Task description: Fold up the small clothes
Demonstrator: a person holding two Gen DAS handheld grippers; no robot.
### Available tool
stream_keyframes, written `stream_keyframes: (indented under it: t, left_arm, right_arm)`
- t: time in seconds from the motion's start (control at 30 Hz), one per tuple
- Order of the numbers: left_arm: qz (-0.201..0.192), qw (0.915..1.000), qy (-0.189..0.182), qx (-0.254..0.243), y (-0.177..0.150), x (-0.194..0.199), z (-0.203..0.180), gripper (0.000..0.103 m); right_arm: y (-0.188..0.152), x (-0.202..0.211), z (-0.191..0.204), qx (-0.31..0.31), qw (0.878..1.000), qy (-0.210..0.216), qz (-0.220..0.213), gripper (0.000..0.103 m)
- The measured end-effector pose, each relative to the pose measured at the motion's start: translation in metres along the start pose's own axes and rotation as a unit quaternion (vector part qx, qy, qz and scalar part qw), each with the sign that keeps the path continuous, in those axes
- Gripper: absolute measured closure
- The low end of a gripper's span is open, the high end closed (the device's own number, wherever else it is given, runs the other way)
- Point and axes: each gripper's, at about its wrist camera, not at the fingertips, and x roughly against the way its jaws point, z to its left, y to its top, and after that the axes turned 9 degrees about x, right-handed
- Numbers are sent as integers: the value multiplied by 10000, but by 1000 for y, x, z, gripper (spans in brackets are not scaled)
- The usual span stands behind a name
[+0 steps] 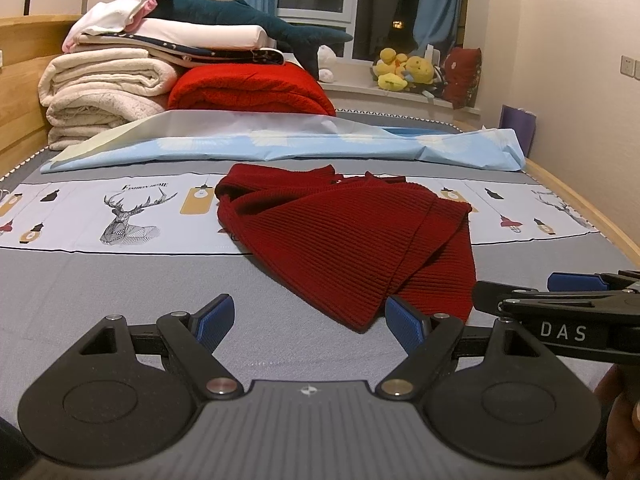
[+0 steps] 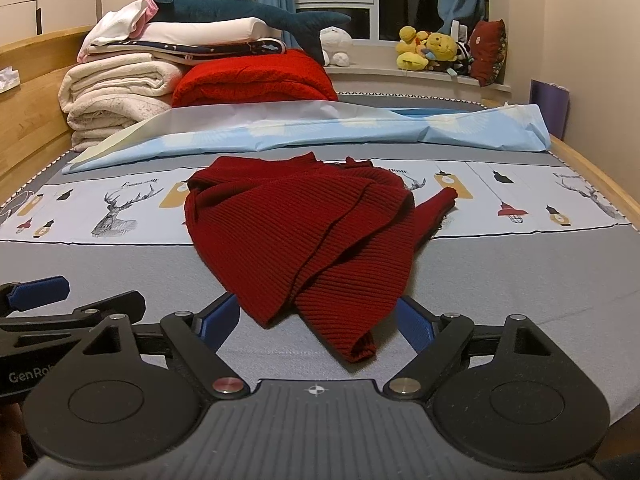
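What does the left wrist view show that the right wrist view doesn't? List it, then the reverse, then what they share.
Left wrist only: a wall switch and the other tool's "DAS" lettering.

Right wrist only: the whole white plush on the sill, and a sleeve tip of the red knit garment stretched toward the right.

Both: the garment crumpled on the bed sheet, folded blankets, shark plush, and each hand-held gripper, left and right, open.

The bed (image 2: 120,272), wood-framed, wears a grey sheet with a deer-print band. A dark red knit garment (image 2: 304,232) lies crumpled at its centre. At twelve o'clock lies a pale blue sheet (image 2: 360,128); at eleven, stacked blankets (image 2: 120,92).
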Motion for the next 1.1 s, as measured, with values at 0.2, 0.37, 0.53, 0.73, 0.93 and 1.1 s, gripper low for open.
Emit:
stream_keyframes:
  t: [0.2,0.37,0.53,0.73,0.93,1.1]
  left_arm:
    - [-9,10000,-15,-14,0,0,1,17]
    - [-56,10000,-51,-7,0,1,2,24]
    - [-95,9999,-88,-20,1,1,6,51]
    - [127,9998,-7,-169,3,-12,10,78]
    - [574,9983,-21,-79,26,-60,17,78]
    - [940,9954,58,171,42,-139,23,77]
  right_arm:
    - [0,0,1,22,10000,-15,31,18]
    - [-1,-1,2,-3,10000,10,5,19]
    - [5,-1,-8,-197,9997,84,-90,42]
    - [43,-8,-59,-493,9976,171,-457,65]
    - [46,-52,-110,-655,9966,-136,-484,63]
    - [40,-69,-120,-758,9971,51,-87,63]
